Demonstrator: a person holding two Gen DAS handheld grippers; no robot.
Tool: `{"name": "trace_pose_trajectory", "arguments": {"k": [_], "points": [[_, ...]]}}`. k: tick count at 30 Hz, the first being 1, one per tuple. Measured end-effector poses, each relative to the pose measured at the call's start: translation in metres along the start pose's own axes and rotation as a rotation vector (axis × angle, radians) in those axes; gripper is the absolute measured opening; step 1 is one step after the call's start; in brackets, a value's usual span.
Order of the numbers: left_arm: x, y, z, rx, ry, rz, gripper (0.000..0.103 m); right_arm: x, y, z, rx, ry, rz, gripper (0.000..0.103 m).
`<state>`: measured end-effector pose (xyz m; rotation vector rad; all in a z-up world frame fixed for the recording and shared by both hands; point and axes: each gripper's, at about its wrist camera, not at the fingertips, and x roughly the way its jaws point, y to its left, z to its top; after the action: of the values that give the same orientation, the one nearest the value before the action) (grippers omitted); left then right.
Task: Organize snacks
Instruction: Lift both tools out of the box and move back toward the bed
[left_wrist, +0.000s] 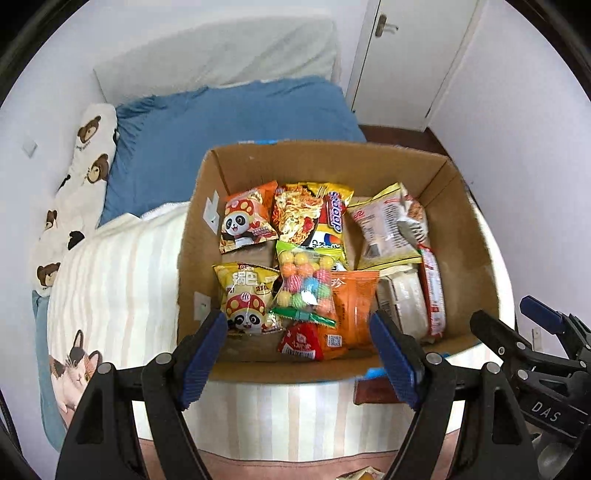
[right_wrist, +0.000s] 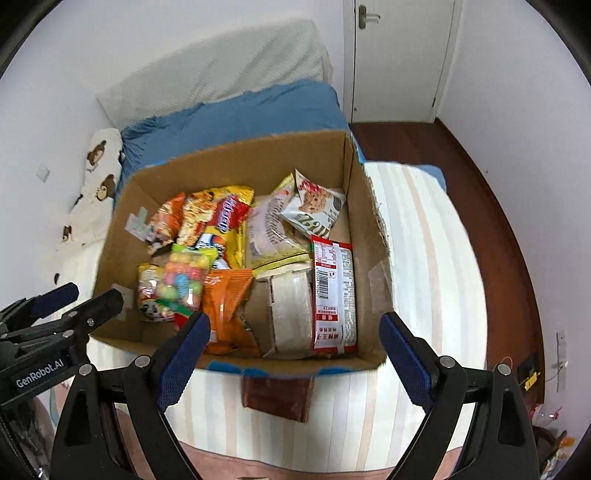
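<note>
Left gripper (left_wrist: 299, 350) and right gripper (right_wrist: 295, 350) are held above the near rim of the cardboard box (left_wrist: 476, 266), jaws spread, nothing between them. A brown packet (right_wrist: 275, 397) lies outside at 6 o'clock. Inside are noted an orange packet (left_wrist: 352, 306), a candy-ball bag (left_wrist: 304, 280) at centre, and panda snack bags (left_wrist: 247, 221) toward 10 o'clock. A blue pillow (left_wrist: 229, 122) is seen at 12 o'clock beyond.

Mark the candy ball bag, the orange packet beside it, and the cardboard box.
candy ball bag (left_wrist: 304, 284), left wrist view, on the clear middle over the coloured balls.
orange packet (left_wrist: 352, 306), left wrist view, on its front face.
cardboard box (right_wrist: 236, 158), right wrist view, on the bare far inner wall.
</note>
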<state>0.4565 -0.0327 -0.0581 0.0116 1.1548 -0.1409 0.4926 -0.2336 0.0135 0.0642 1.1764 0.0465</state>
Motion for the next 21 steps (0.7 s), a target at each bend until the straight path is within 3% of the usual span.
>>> {"name": "trace_pose_trajectory", "arguments": {"k": [21], "points": [[-0.108,-0.006,-0.070,-0.009,-0.172,-0.014,0.079,-0.129,0.008,-0.066,-0.031,-0.199,0.031,0.095]]}}
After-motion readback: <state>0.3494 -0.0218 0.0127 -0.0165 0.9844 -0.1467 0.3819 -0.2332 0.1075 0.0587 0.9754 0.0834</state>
